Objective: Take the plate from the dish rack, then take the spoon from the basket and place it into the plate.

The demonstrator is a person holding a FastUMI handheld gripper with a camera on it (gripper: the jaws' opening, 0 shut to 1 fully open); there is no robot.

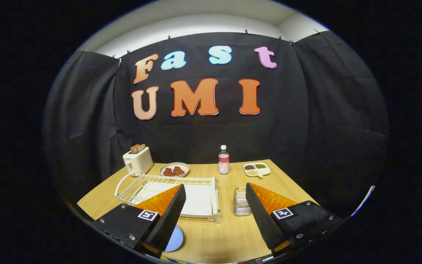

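Observation:
My gripper [214,187] is open above the wooden table [211,234], with nothing between its fingers. A white wire dish rack [196,200] on a white tray stands just ahead, partly behind the left finger, and its slots look bare. A light blue plate [176,239] lies flat on the table under the inner edge of the left finger, mostly hidden by it. A small metal basket [240,201] sits to the right of the rack, touching the right finger's inner edge in the view. I cannot make out a spoon in it.
At the back of the table stand a white toaster [137,160] with toast in it, a bowl of red food [174,169], a clear bottle [224,160] and a divided dish of grains [256,169]. The black cloth wall closes in behind the table.

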